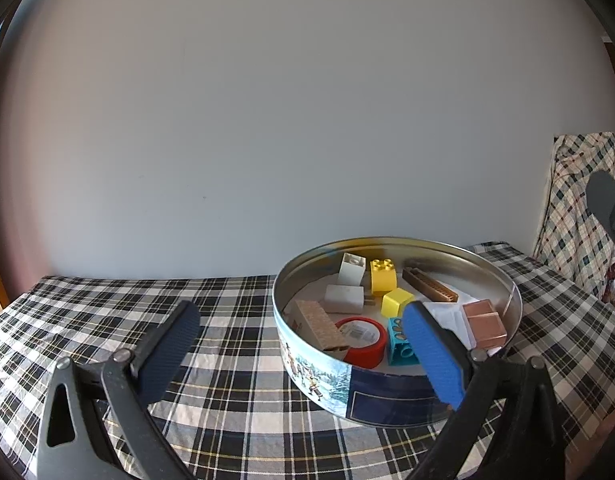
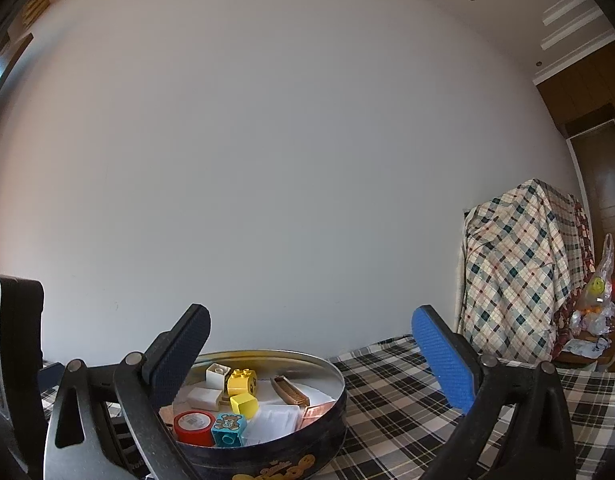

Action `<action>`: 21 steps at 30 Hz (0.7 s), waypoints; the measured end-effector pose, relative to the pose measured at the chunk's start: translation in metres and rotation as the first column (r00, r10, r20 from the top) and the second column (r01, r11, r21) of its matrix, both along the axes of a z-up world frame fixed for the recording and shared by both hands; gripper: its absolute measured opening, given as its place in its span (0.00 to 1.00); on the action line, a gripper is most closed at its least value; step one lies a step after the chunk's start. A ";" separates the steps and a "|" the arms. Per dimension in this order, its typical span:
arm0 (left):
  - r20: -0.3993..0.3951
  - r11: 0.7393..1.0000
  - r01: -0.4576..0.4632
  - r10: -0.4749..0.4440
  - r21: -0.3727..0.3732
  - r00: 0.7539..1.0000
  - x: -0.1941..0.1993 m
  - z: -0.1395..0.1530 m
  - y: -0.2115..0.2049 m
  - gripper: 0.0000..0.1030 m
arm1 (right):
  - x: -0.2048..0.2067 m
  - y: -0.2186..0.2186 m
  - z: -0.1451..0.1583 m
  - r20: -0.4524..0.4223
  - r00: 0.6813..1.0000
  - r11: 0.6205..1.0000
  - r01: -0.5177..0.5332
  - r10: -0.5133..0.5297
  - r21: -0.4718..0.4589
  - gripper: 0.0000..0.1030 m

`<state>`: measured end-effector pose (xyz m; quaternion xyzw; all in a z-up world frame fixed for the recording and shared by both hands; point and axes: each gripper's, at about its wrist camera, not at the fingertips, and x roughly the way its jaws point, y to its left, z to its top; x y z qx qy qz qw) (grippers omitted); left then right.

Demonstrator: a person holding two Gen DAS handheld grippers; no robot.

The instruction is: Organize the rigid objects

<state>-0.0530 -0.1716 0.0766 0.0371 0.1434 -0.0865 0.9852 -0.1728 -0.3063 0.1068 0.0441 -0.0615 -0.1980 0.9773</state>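
Both sets of jaws gape wide, nothing between them. The left gripper (image 1: 303, 344) hovers low over the checked table (image 1: 227, 320), its blue pad overlapping the near right rim of the round tin (image 1: 327, 380) in the left view, its dark pad out over bare cloth to the left. The right gripper (image 2: 311, 356) hangs above and behind the tin (image 2: 275, 452), dark pad in front of the tin's left side, blue pad out over the tablecloth (image 2: 387, 400) to the right.

Inside the tin, everything sits in a loose jumble. Nearest the front: a red tape roll (image 1: 363, 342) lying flat, white label up, with a teal brick (image 1: 399, 342) just beside it on the right and a tan carton (image 1: 319, 326) leaning against the tape's left side. Behind them, a yellow cube (image 1: 395, 302), a yellow studded brick (image 1: 383, 276), and two white blocks (image 1: 345, 298), one lying, one standing (image 1: 351, 270) near the far wall. A brown comb-like strip (image 1: 429, 284) lies aslant toward the back right. A copper-pink box (image 1: 485, 324) rests against the right rim, on white paper.

From the right view, the teal brick (image 2: 228, 428) shows a bear picture on top, and the tape (image 2: 193, 426) stands just left of it.

Off to the right, a plaid shirt (image 2: 515, 276) drapes over something tall against the white wall (image 2: 267, 160).
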 end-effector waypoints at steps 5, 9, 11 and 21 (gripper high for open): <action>-0.010 1.000 -0.007 0.007 -0.005 1.000 0.001 -0.001 0.001 1.00 | 0.000 -0.001 0.000 -0.003 1.000 1.000 0.002 -0.002 0.008 0.99; -0.010 1.000 -0.013 0.013 -0.006 1.000 0.001 -0.001 0.001 1.00 | 0.000 -0.001 0.000 0.000 1.000 1.000 -0.001 0.001 0.008 0.99; -0.006 1.000 -0.012 0.012 -0.002 1.000 0.000 -0.001 0.000 1.00 | -0.001 -0.001 0.000 0.002 1.000 1.000 -0.004 0.004 0.008 0.99; -0.030 0.999 0.029 -0.030 -0.015 0.999 0.000 -0.001 -0.001 1.00 | -0.001 0.000 0.000 0.003 1.000 1.000 -0.009 0.009 0.003 0.99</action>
